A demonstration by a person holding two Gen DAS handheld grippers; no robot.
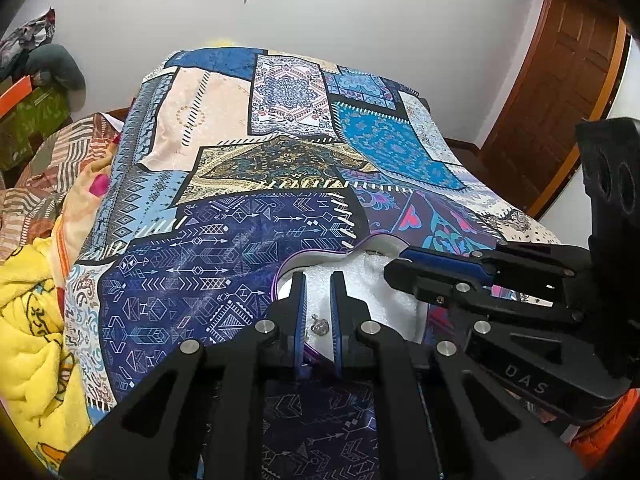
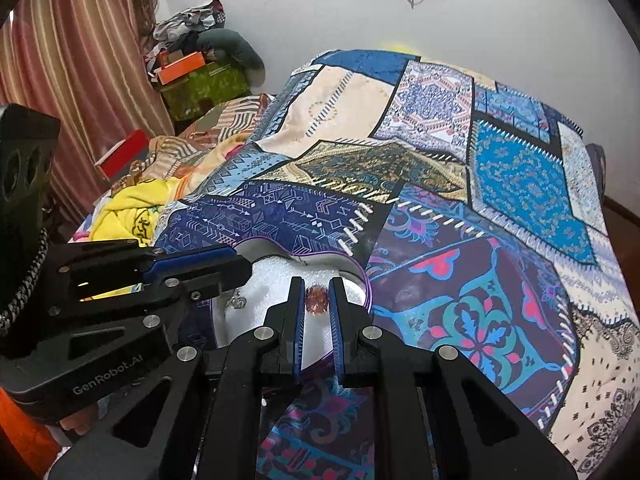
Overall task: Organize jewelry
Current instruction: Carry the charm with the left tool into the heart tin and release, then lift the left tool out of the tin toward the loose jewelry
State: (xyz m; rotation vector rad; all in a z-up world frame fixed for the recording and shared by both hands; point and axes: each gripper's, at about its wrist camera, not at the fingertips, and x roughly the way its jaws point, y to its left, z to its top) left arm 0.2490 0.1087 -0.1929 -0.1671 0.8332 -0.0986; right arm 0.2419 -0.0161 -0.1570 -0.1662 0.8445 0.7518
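A heart-shaped purple-rimmed jewelry box with white foam lining sits on the patchwork bedspread, also in the right wrist view. A small silver piece lies on the foam between my left gripper's partly open fingers, not gripped; it also shows in the right wrist view. My right gripper hovers over the box with an amber stone piece between its fingertips; whether they touch it is unclear. The right gripper's fingers appear over the foam in the left view, the left gripper's in the right view.
The patchwork bedspread covers the bed. Yellow and striped blankets are piled at its left side. A green box with clothes stands by the curtain. A wooden door is at the right.
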